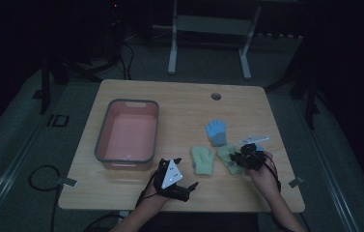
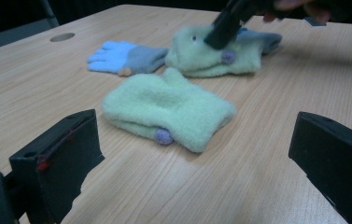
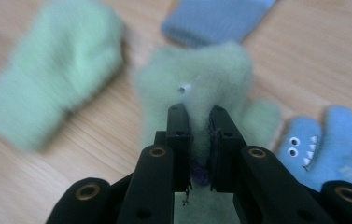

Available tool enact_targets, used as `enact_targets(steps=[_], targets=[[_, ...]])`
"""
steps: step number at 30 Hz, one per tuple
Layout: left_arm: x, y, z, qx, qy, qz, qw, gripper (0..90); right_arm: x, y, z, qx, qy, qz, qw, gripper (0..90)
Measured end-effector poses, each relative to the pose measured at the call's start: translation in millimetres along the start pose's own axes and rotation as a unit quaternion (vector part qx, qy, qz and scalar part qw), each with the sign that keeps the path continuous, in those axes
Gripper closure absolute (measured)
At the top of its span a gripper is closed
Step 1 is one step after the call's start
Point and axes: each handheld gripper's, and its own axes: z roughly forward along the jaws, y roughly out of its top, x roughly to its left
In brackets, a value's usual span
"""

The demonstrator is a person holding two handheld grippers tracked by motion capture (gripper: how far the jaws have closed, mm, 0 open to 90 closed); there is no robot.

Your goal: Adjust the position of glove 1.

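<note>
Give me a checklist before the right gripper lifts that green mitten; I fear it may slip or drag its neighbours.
1. Right gripper closed on the far green mitten, fabric pinched between its jaws: ok.
2. Bite deep enough to survive a lift: cannot tell.
3. Near green mitten lies apart from the gripped one: ok.
4. Blue glove with the face free of the gripped mitten: cannot tell; they lie close.
5. Left gripper open, holding nothing, short of the mittens: ok.
6. Pink tub has room inside: ok.
</note>
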Motion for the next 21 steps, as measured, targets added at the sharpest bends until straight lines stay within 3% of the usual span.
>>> enact_targets(steps=[2,8,11,15,21], targets=[[0.3,0.1,-0.2,-0.001,0.0,-0.001,1.0,2.4,2.8,5.1,-12.4,-0.016,-0.013,0.019,0.9996,81.0],[0.0,-0.2,-0.3,-0.002,0.005,0.0,1.0,2.4,11.2,11.5,-27.5,-0.024,-0.048,0.035,0.9979,81.0],[0.1,0.0,-1.0,-0.004,0.008,0.0,1.0,2.4,11.4,8.7,-28.9,-0.027,-0.056,0.068,0.9957,81.0],[0.5,0.2,-1.1,-0.003,0.008,-0.002,1.0,2.5,11.5,-0.2,-29.7,-0.053,-0.054,0.133,0.9883,81.0],[-0.3,0.4,-1.0,-0.004,0.006,0.0,1.0,2.5,20.6,-10.7,-22.3,-0.066,-0.049,0.169,0.9823,80.9]])
